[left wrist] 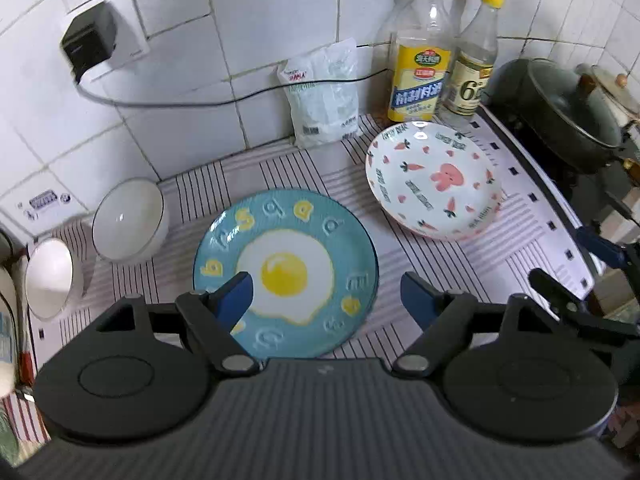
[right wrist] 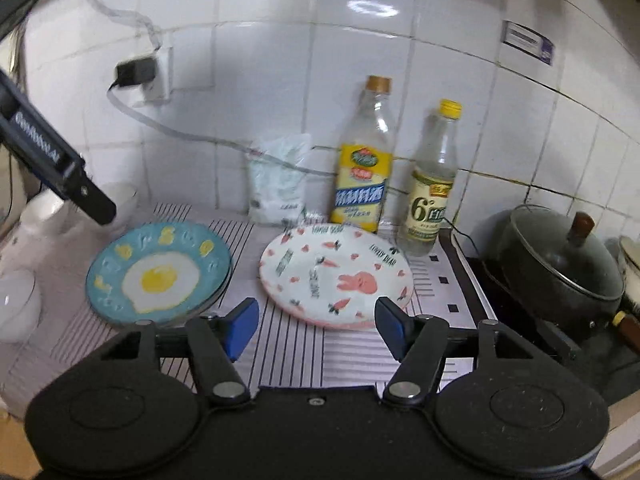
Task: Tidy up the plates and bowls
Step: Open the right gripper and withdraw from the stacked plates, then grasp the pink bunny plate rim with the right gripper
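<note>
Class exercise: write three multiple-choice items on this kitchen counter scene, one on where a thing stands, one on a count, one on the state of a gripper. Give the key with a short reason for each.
1. Where does the carrot-and-bunny plate lie relative to the blue fried-egg plate, in the left wrist view?
A. Stacked on it
B. To its right, apart
C. Under it

2. How many bottles stand at the tiled wall?
A. One
B. Two
C. Four

3. How is the right gripper?
A. Open, holding nothing
B. Shut on a bowl
C. Shut on a plate

Key: 1 B, striped mat shows between them. 2 B, an orange-capped bottle and a yellow-capped bottle. 3 A, its blue fingers stand wide apart.
</note>
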Motion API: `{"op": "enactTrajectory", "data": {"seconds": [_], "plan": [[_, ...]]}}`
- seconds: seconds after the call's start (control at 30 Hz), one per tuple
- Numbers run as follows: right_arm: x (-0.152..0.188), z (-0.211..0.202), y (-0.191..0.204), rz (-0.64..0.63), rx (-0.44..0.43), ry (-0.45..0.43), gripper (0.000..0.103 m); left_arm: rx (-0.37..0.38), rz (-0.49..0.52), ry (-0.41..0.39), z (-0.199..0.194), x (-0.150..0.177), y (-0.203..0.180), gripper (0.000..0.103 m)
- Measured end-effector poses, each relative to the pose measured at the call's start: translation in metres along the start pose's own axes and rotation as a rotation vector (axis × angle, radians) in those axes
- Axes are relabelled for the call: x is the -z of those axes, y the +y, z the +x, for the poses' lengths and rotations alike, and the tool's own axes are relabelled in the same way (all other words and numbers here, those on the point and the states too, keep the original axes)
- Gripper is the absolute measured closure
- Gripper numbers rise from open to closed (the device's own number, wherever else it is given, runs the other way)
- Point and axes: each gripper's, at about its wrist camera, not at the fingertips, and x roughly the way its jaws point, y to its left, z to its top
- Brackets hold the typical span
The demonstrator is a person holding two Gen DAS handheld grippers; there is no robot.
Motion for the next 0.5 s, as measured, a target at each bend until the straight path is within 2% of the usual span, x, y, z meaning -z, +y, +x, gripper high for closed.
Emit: {"op": "enactTrajectory", "data": {"seconds": [0.1,0.23,0.5], "plan": [[0.005,0.012,-0.008,0.056,0.026,-0.046,0.025,-0.002,0.033,-0.018,0.015,-0.015,-0.006,0.018],[0.008,0.031,-0.011,0.074,0.066,-0.025,0.024,0.107,0.037,0.014,0.04,-0.037,-0.005,0.018],[0.013,0.074,-0.027,0.205,0.08,-0.019,0.024,0.155,0.13,-0.011,0.096,-0.072,-0.023,0.018]]}}
